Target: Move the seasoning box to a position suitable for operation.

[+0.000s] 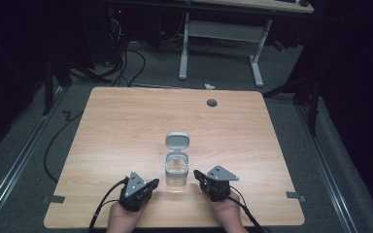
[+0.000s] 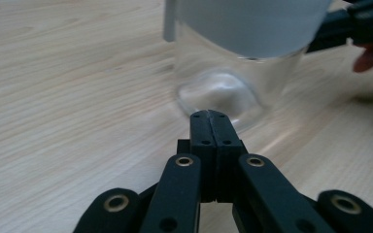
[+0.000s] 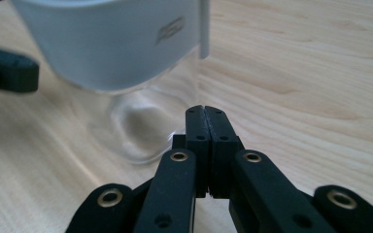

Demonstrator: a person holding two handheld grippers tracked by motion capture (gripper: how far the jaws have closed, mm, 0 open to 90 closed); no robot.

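A clear glass container with a grey-white collar and a flip lid standing open rests on the wooden table. My left gripper sits just left of its base, jaws pressed together with nothing between them. My right gripper is just right of the base, also shut and empty. In the left gripper view my closed left gripper points at the glass base, with the other gripper behind it at the top right. From the right gripper view, my shut right gripper points at the container beside the white collar.
A round grommet hole lies near the table's far edge. Grey tape marks sit at the near corners. Beyond the table stand a white desk frame and cables on the carpet. Bare wood surrounds the container.
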